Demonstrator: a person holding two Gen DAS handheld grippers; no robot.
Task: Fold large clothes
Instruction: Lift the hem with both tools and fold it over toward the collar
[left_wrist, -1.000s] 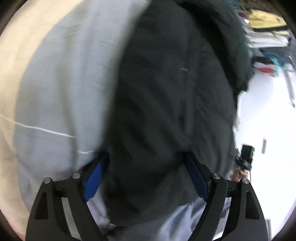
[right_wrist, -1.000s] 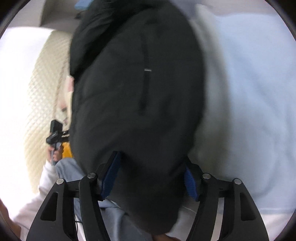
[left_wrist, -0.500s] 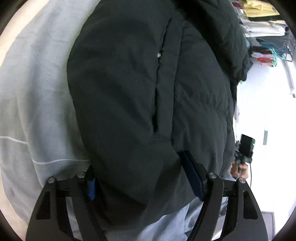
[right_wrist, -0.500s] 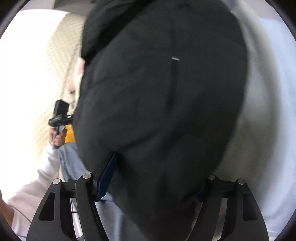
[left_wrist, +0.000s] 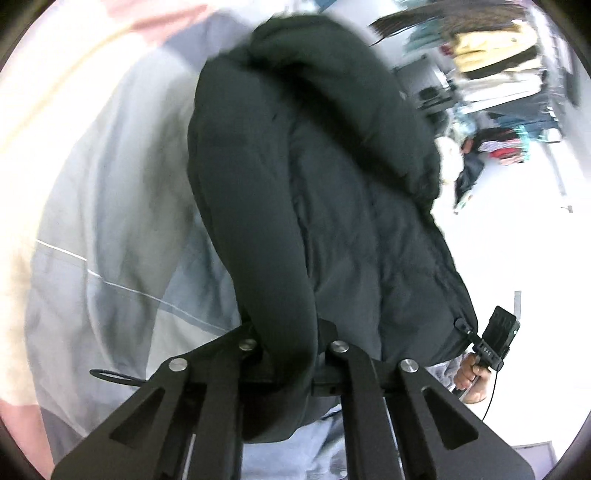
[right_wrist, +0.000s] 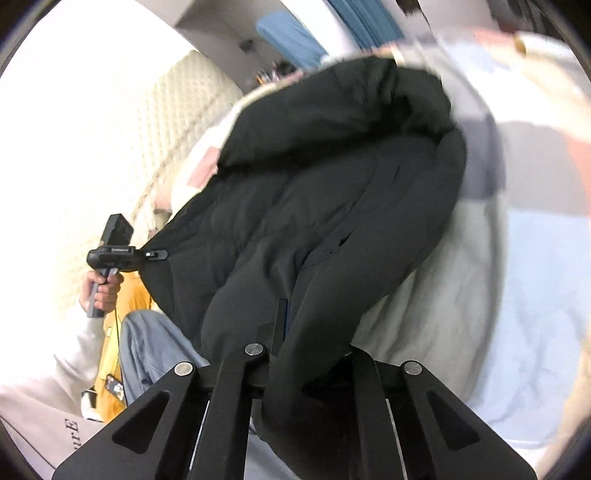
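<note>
- Left wrist view: the jacket (left_wrist: 332, 206) fills the middle of the frame, dark and puffy, running from the top centre down to the bottom centre. A thick roll of it drops straight into the left gripper (left_wrist: 288, 350).
- Jaws here are pulled in close on that roll, pinching it. The fabric bulges out over both fingers, so the pads are hidden, but it's clearly clamped on cloth.
- Behind the jacket on the left is a grey sheet (left_wrist: 110, 229) with a thin white line across it. Upper right is a blurry pile of clothes (left_wrist: 491, 55).
- Lower right of this frame, the right hand (left_wrist: 469, 376) holds its black handle, just beside the jacket's hem.
- Right wrist view: jacket (right_wrist: 332, 192) again takes the centre, slanting from upper right down to the bottom centre. A fold of it goes down between the fingers of the right gripper (right_wrist: 306, 354).
- Jaws are narrowed onto that fold and gripping it. A bit of blue pad peeks out on the left side, pressed against the cloth; the right pad is buried.
- Mid left of this frame, the left hand (right_wrist: 101, 291) holds the other handle, its tip touching the jacket's edge. Pale sheet (right_wrist: 535, 295) lies to the right, and a quilted cream panel (right_wrist: 177, 122) sits upper left.
</note>
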